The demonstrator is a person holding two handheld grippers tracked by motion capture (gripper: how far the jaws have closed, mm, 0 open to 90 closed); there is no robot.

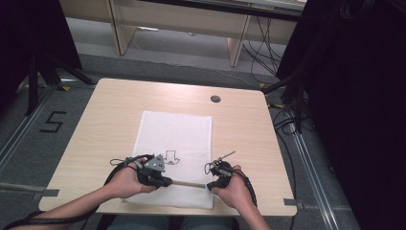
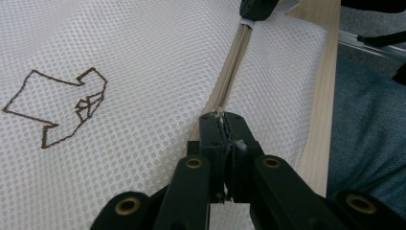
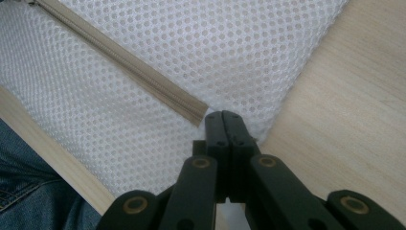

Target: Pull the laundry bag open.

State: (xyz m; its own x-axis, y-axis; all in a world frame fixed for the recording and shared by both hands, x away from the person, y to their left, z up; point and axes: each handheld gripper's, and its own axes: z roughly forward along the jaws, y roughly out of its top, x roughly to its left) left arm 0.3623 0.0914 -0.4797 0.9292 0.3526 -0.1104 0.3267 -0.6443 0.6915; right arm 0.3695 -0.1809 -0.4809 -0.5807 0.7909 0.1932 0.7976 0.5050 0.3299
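Left tongs (image 2: pixel 224 125) clenched on the zipper pull (image 2: pixel 221 115); right tongs (image 3: pixel 229 125) pinch the mesh bag (image 1: pixel 174 129) at the zipper's (image 3: pixel 129 64) end, anchoring it, I judge.

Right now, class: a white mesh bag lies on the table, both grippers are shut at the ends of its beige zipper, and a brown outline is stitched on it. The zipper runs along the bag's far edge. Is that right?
Not quite. The zipper runs along the near edge of the bag, by the person, not the far edge; the high view shows it. The rest holds: left gripper and right gripper are shut at its ends.
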